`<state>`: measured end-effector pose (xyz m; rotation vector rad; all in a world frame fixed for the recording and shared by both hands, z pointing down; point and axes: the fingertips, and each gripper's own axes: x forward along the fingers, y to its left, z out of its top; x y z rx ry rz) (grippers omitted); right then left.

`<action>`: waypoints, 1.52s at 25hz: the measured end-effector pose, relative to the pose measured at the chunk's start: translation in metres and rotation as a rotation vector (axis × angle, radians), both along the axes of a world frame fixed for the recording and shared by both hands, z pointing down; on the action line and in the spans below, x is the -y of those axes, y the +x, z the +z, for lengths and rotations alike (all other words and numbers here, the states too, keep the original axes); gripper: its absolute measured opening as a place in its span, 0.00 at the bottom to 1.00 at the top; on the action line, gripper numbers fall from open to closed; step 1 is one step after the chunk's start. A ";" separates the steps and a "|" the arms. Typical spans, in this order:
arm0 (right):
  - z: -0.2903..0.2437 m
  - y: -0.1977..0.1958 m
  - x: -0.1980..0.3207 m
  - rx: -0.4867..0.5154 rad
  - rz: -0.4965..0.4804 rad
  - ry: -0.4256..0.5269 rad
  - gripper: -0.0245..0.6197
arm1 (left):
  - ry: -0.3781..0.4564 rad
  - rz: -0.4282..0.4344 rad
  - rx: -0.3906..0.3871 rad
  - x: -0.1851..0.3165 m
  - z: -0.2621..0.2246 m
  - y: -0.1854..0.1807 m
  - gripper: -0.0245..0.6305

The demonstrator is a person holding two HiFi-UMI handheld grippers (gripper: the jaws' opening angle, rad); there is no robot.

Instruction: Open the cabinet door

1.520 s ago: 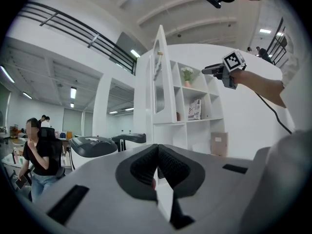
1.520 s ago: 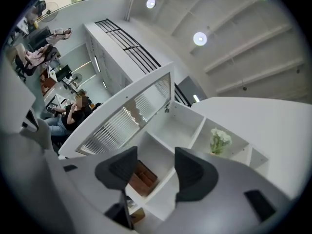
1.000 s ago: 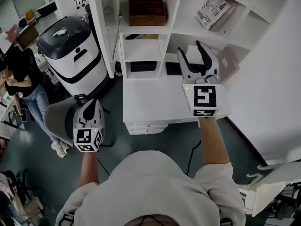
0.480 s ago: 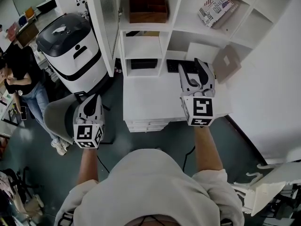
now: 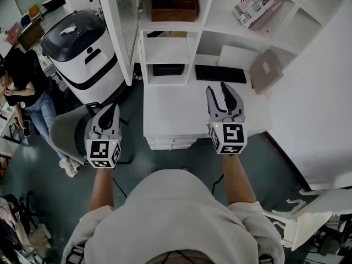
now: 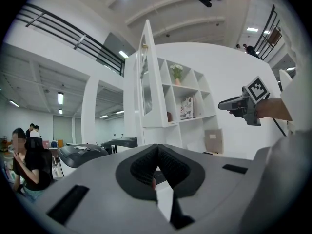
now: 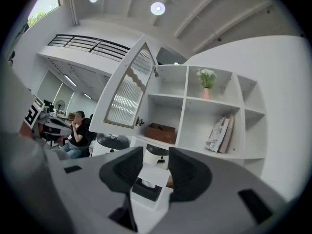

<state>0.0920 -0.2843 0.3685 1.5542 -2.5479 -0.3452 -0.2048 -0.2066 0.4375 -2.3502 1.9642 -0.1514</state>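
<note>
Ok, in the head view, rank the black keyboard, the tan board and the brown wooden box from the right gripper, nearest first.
1. The black keyboard, on the white desk just ahead of the right gripper.
2. The tan board, leaning at the desk's back right.
3. The brown wooden box, up on the shelf, to the left.
</note>
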 end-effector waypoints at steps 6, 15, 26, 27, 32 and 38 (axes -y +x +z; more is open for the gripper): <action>0.021 0.002 -0.006 0.016 -0.018 -0.039 0.28 | -0.003 0.007 0.004 0.002 0.002 0.006 0.04; 0.042 0.003 -0.008 0.020 -0.029 -0.085 0.20 | -0.008 0.007 0.004 0.006 0.003 0.012 0.04; 0.056 0.008 -0.007 0.020 -0.035 -0.116 0.10 | -0.007 0.007 0.006 0.011 0.002 0.017 0.04; 0.058 0.009 -0.007 0.021 -0.035 -0.120 0.08 | -0.006 0.006 0.006 0.012 0.002 0.017 0.04; 0.068 0.012 -0.007 0.043 -0.030 -0.142 0.05 | -0.004 0.002 0.007 0.014 0.002 0.017 0.04; 0.075 0.013 -0.004 0.056 -0.029 -0.149 0.04 | -0.004 -0.003 0.009 0.016 0.002 0.019 0.04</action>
